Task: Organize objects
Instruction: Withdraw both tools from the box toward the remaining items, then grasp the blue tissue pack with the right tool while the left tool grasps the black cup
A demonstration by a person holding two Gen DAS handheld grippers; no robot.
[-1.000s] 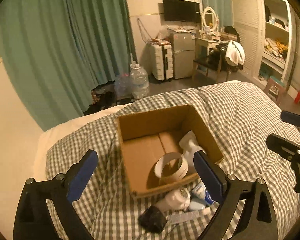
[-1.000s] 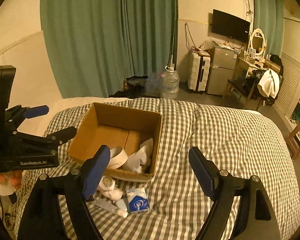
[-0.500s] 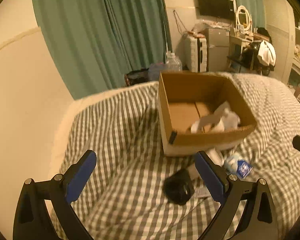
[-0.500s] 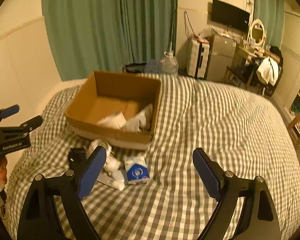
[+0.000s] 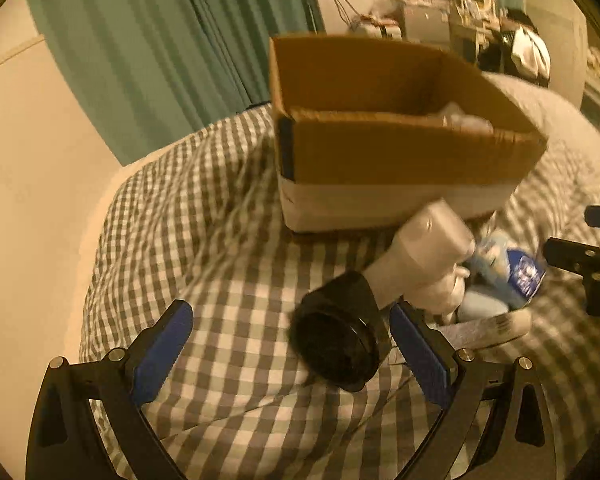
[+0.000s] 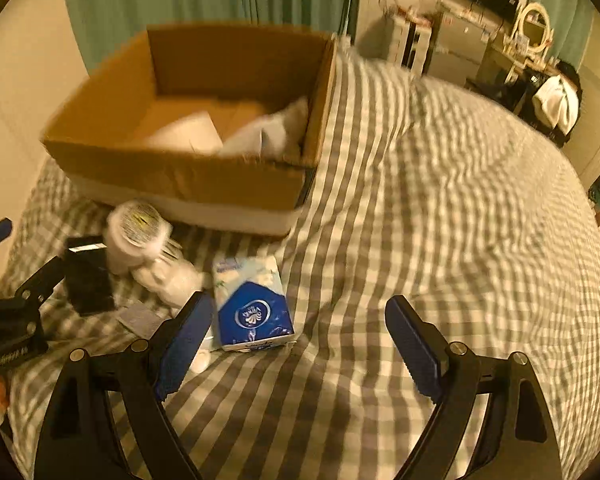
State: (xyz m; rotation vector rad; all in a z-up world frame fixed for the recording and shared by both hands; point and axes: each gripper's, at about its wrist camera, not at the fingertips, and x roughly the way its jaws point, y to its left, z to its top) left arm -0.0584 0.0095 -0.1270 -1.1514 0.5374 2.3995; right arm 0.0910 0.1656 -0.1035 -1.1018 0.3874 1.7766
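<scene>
Both tongs stand released, gripping nothing, over a bed (image 6: 440, 200) covered in a grey-and-white checked quilt. The left tongs (image 5: 290, 344) hang low with a black round case (image 5: 338, 340) lying between their blue fingers (image 5: 162, 354), close against the right-hand one. Just beyond that case lies a white bottle (image 5: 420, 260), and to its right a blue tissue pack (image 5: 512, 270) with a flat grey tube (image 5: 488, 326) in front of it. Ahead of all these stands an open cardboard box (image 5: 400, 160), with something white showing inside, too blurred to name. The right tongs (image 6: 298, 340) hover with the tissue pack just inside their left finger. The box sits ahead and left of them.
</scene>
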